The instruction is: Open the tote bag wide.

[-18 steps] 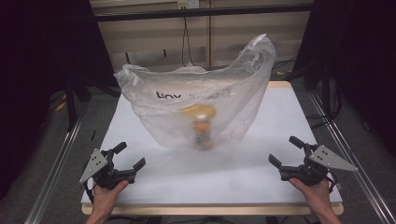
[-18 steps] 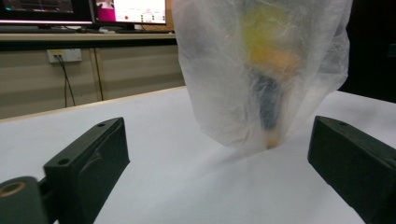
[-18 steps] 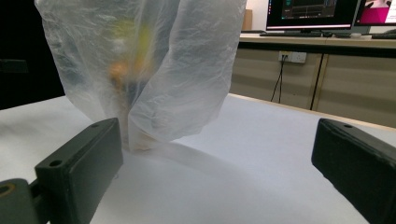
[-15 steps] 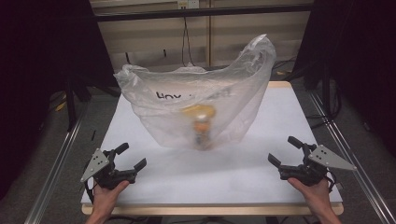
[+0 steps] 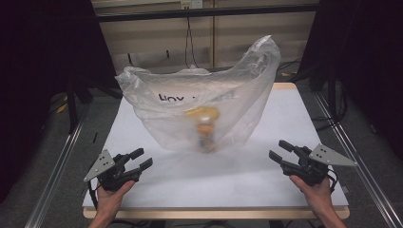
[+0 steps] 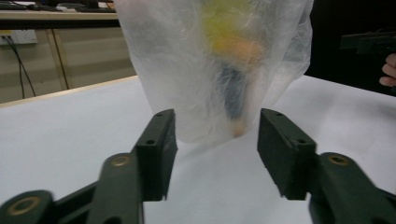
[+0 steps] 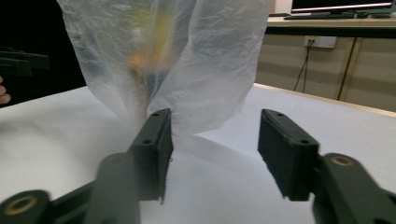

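A big translucent plastic bag [image 5: 199,104] with dark lettering stands puffed up at the middle of the white table [image 5: 285,114]. Inside it a yellow and orange bottle-like item [image 5: 205,128] shows blurred through the film. My left gripper [image 5: 140,159] rests near the front left edge, open, with nothing between its jaws. At the front right my right gripper [image 5: 279,149] is open and empty too. In the left gripper view the bag [image 6: 219,60] rises beyond the open gripper [image 6: 212,149]. In the right gripper view the bag [image 7: 187,60] stands ahead of the gripper [image 7: 212,149], to its left.
The white tabletop has wooden edges and metal rails [image 5: 57,171] along both sides. Dark curtains and a frame bar [image 5: 204,12] close the back. A cable [image 5: 190,42] hangs down the far wall.
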The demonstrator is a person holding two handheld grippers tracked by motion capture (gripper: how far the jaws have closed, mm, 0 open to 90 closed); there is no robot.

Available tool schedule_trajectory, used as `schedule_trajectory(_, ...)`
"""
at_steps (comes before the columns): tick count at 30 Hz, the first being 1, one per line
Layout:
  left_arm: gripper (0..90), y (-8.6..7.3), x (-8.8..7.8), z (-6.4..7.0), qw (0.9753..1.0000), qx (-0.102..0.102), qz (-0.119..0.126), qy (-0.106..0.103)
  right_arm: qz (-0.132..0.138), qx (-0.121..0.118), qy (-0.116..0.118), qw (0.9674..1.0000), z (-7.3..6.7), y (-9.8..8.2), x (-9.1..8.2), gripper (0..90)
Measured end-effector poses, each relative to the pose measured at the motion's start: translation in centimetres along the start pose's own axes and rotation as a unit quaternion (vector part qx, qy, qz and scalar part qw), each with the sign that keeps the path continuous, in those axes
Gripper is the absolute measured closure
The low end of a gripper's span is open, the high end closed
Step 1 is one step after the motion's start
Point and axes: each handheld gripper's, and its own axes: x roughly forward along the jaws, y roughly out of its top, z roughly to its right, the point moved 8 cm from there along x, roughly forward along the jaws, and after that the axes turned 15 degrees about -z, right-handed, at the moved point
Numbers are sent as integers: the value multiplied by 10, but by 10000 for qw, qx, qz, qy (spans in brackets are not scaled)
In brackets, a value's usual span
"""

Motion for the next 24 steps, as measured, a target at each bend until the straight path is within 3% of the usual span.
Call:
schedule_trajectory(1,539,1,0,1,9998,90,-82,-138,-1,24,51,10000,-1,1,1,498)
schedule_trajectory(3,558,2,1,2,9999,54,-116,-113,-25,-1,143,9999,-1,3,3,567)
schedule_trajectory(4,597,6,1,2,9996,177,-169,-170,-32,-5,187,9998,-2,4,3,582)
schedule_trajectory(6,620,9,2,4,9993,237,-202,-212,-13,-34,265,9996,-2,8,4,650)
schedule_trajectory(10,682,10,5,10,9981,188,-365,-457,-75,-64,389,9992,-5,13,6,729)
schedule_trajectory(12,765,10,6,13,9970,280,-485,-527,-153,-78,494,9986,-9,16,8,776)
schedule_trajectory(14,810,12,7,19,9971,167,-438,-608,-240,-77,556,9981,-12,18,8,819)
schedule_trajectory(16,834,15,6,22,9964,317,-482,-628,-275,-85,638,9975,-15,22,7,829)
schedule_trajectory(18,835,20,6,27,9958,265,-457,-753,-362,-108,661,9971,-18,25,7,833)
schedule_trajectory(21,843,27,7,31,9940,351,-431,-942,-400,-122,783,9960,-25,32,9,865)
schedule_trajectory(24,868,36,8,35,9934,433,-413,-976,-442,-156,958,9943,-32,41,13,900)
